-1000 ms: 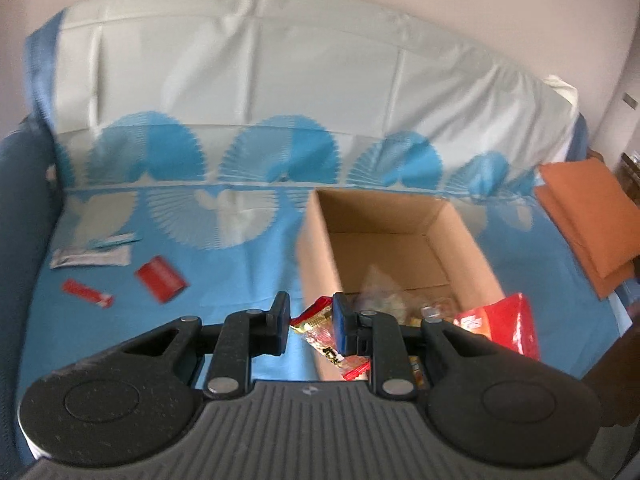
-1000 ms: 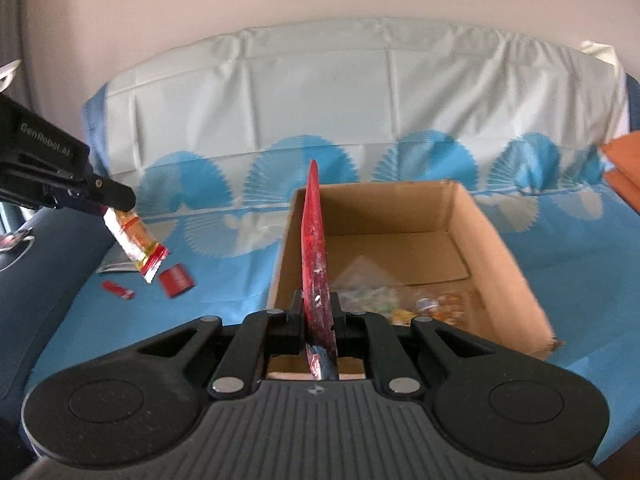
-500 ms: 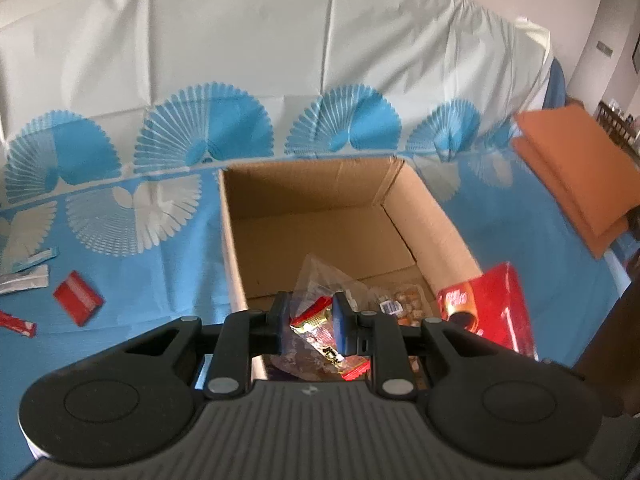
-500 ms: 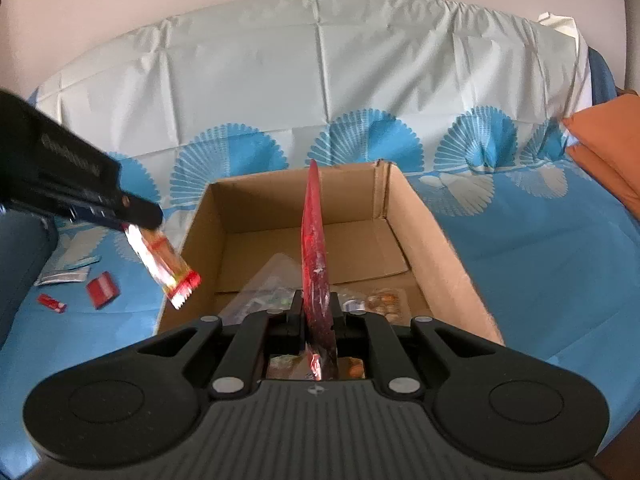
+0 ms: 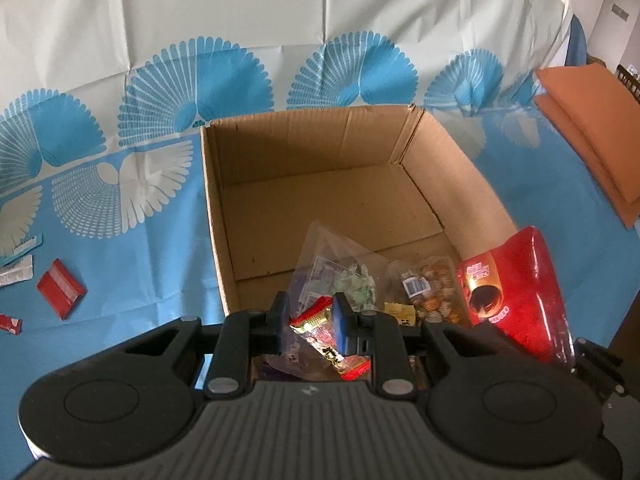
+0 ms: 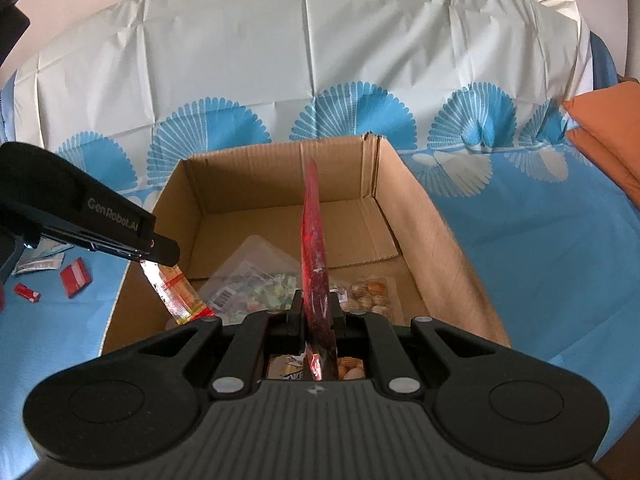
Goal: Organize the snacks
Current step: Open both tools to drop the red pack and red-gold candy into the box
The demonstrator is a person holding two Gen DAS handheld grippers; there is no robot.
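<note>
An open cardboard box (image 5: 224, 208) (image 6: 436, 216) sits on the blue patterned cloth. My left gripper (image 5: 310, 316) is shut on a red and yellow snack packet (image 5: 324, 340), held over the box's near left corner; the packet also shows in the right wrist view (image 6: 176, 292) hanging from the left gripper (image 6: 160, 252). My right gripper (image 6: 318, 312) is shut on a flat red snack bag (image 6: 314, 240), seen edge-on, held over the box's near side; the bag also shows in the left wrist view (image 5: 516, 284). Clear candy bags (image 5: 340, 272) and a nut bag (image 6: 370, 292) lie inside the box.
Small red packets (image 5: 60, 294) (image 5: 10, 324) and a white sachet (image 5: 16, 276) lie on the cloth left of the box. Orange cushions (image 5: 596, 132) lie at the right. The cloth rises up the backrest behind the box.
Both grippers have moved forward toward the box with their packets. The left gripper has moved right, from beside the box to over its near left corner.
</note>
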